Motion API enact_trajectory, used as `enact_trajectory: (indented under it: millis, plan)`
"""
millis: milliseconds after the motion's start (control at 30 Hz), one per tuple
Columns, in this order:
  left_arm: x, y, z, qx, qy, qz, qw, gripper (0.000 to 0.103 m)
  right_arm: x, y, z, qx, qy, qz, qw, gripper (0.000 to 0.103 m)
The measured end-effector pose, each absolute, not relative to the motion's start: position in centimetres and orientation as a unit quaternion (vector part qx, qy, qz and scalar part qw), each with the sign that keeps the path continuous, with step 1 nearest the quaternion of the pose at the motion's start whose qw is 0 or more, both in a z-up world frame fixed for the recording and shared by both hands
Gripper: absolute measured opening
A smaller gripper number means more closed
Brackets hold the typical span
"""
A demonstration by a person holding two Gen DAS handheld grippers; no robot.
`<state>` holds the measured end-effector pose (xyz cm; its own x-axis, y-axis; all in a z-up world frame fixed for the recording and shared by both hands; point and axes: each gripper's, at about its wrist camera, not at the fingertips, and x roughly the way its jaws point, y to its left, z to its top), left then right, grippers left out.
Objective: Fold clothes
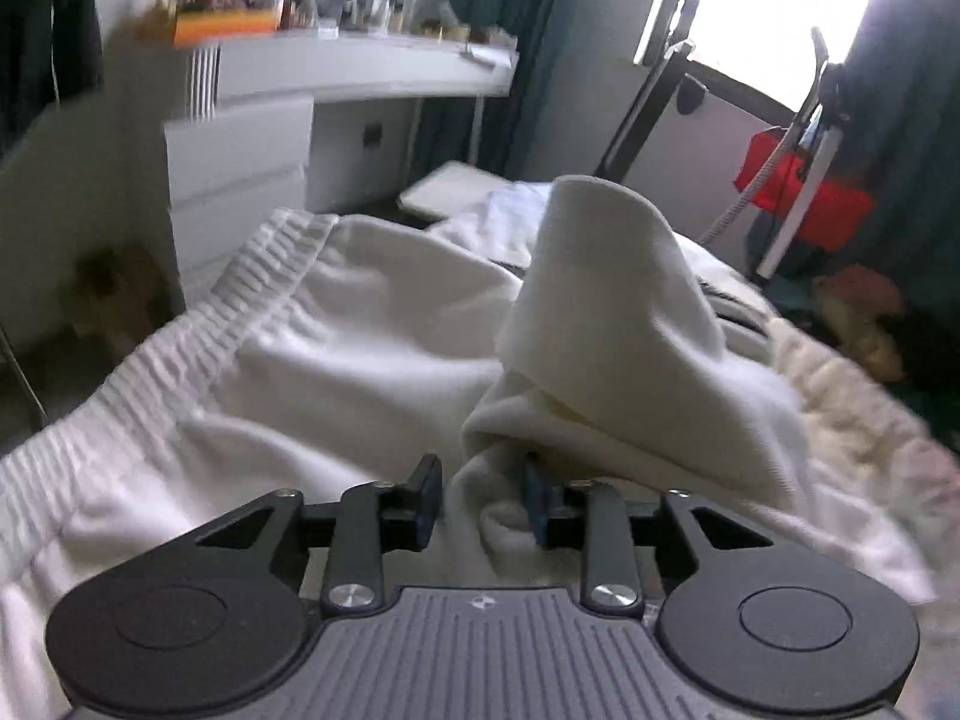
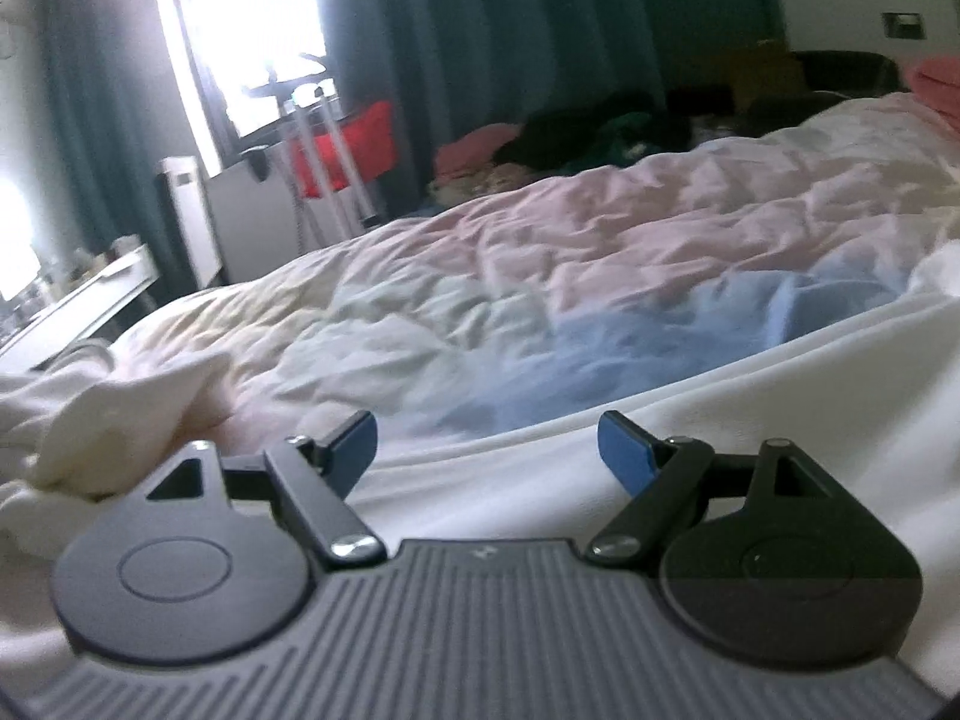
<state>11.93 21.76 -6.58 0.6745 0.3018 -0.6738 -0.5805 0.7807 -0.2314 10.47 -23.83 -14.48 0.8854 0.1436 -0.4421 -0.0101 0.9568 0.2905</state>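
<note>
Left tongs (image 1: 483, 495) half open, bunched fold of white fleece garment (image 1: 336, 330) between pads, grip unclear; flap stands up, ready for folding over. Right tongs (image 2: 489, 453) wide open, empty, above garment's flat edge on pastel crumpled duvet (image 2: 540, 252).

White garment (image 1: 336, 324): plain, waistband (image 1: 198, 354) ribbed in fine parallel gathers. Raised fold (image 1: 606, 300): cream-white, unpatterned. Bed cover (image 2: 600, 264): crinkled, pastel patches of pale pink, pale yellow and light blue. Curtains (image 2: 510, 30): dark teal, plain. Desk (image 1: 360, 69): white, with white drawer fronts. Box (image 1: 222, 24) on the desk: orange over yellow. Bag (image 1: 804, 192) by the window: bright red. Left hand-held gripper (image 1: 483, 498): black arms, dark blue pads, grey ribbed body. Right hand-held gripper (image 2: 489, 450): same colours, pads brighter blue.
</note>
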Motion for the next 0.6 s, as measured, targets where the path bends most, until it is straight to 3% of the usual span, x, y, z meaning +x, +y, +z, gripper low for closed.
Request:
enact_trajectory:
  millis: [33,100,233,600]
  plan:
    - [11.2,21.4,-5.8,-0.22,0.315,0.238,0.892,0.052,10.3,-23.5,-14.4,0.139,0.236,0.05,0.96,0.083]
    - [9.3,19.8,-4.0,-0.208,0.299,0.215,0.906,0.066,10.1,-22.9,-14.3,0.132,0.234,0.071,0.96,0.082]
    - [5.0,15.0,-1.7,-0.179,0.263,0.16,0.935,0.077,9.4,-22.6,-14.3,0.138,0.236,0.107,0.956,0.082]
    - [2.4,9.4,-2.6,-0.173,0.233,0.065,0.955,0.079,9.8,-20.4,-16.0,0.212,0.303,0.224,0.902,0.083]
